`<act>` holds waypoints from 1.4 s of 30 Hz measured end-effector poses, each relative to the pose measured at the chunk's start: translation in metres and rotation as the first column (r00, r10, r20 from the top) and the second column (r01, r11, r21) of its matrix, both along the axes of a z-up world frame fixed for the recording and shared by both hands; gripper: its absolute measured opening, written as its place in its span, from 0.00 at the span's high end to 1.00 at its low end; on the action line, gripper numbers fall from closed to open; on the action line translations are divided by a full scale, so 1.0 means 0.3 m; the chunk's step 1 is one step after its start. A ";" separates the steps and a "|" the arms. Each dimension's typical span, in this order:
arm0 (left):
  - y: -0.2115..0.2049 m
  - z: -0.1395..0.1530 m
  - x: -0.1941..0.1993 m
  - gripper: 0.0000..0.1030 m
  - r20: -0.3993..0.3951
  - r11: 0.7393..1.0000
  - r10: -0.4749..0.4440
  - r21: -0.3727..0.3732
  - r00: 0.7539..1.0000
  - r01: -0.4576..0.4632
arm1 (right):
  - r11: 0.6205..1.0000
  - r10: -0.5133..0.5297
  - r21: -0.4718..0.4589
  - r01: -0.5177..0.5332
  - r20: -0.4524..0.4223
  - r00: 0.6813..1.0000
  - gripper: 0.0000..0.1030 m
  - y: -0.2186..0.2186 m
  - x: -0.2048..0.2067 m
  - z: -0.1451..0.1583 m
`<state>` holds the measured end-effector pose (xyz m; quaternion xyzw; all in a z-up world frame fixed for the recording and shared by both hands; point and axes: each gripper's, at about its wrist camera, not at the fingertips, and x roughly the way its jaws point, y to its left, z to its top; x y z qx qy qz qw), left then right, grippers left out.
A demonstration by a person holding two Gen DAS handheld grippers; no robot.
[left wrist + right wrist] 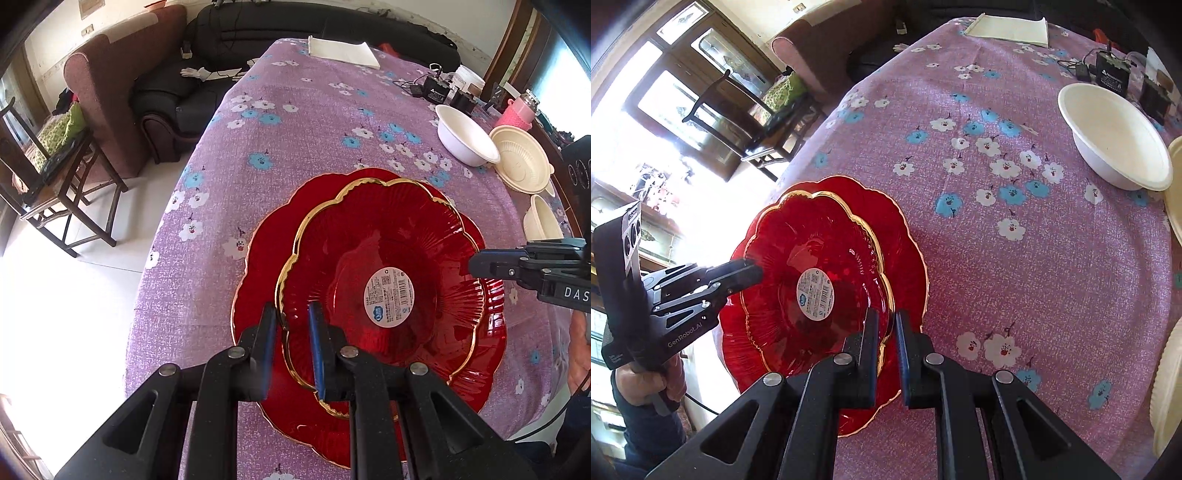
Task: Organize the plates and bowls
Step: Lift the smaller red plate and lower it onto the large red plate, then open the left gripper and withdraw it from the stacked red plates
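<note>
While both grippers straddle the smaller red plate's (373,273) gilt rim, left gripper (293,347) and right gripper (886,347) slightly parted, you have it nested on the larger red plate (266,266); the white bowl (1115,136) remains unstacked.

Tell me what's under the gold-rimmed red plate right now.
A larger red plate sits beneath the gold-rimmed red plate, its scalloped rim showing all round. Its centre and the tablecloth below are covered.
</note>
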<state>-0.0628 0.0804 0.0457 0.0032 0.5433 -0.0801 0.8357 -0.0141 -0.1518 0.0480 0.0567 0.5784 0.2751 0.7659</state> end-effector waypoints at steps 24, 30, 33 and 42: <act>-0.021 0.027 -0.034 0.50 0.050 1.000 -0.026 0.009 0.998 0.026 | 0.989 0.003 -0.150 0.018 0.133 0.991 0.89 0.051 -0.004 0.026; -0.006 0.080 -0.051 0.45 0.088 0.999 -0.002 -0.034 0.996 0.005 | 0.996 -0.051 -0.060 0.062 0.167 0.985 0.89 -0.035 -0.001 0.105; -0.021 0.113 -0.063 0.44 0.118 0.998 -0.003 -0.068 0.993 0.011 | 0.987 -0.133 -0.066 0.149 0.206 0.969 0.89 -0.139 0.050 0.164; -0.210 0.190 -0.062 0.35 0.195 0.977 -0.097 -0.170 0.976 0.131 | 0.911 -0.384 -0.117 0.396 0.113 0.916 0.90 -0.487 0.387 0.102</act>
